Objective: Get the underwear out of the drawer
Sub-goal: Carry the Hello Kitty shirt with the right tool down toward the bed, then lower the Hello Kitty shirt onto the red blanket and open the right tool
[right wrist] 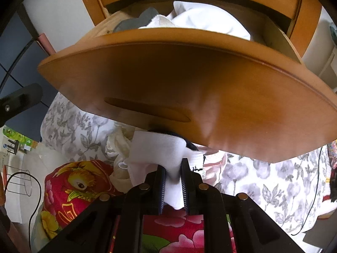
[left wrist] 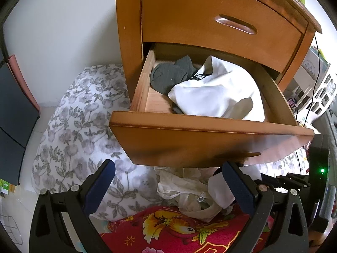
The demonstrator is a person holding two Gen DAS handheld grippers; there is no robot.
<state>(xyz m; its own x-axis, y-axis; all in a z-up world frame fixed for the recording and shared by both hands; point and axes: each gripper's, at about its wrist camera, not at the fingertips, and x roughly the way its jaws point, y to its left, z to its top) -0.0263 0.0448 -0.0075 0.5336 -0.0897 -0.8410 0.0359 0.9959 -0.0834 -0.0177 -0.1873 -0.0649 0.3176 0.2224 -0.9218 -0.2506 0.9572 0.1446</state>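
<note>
The right hand-held gripper is pinching a white ribbed piece of underwear just below the open drawer's front panel; its jaws are standing close together with the cloth squeezed between the pads, though whether the grip is loosening is hard to judge from this angle. The garment is hanging below the drawer front, over a small heap of pale clothes that is lying on a red printed blanket beneath the drawer. The left hand-held gripper is hovering with its fingers wide apart and nothing between them, also below the drawer front, beside the heap.

The step in hand looks like setting the white piece down onto the heap. To do it well, the right hand-held gripper is best lowered until the cloth is resting on the pile before the pads part, so nothing is snagging on the ridged pads or dropping off the blanket's edge.

Inside the drawer, a large white garment is covering the right and middle, and grey pieces are lying at the back left. A closed upper drawer is sitting above.
</note>
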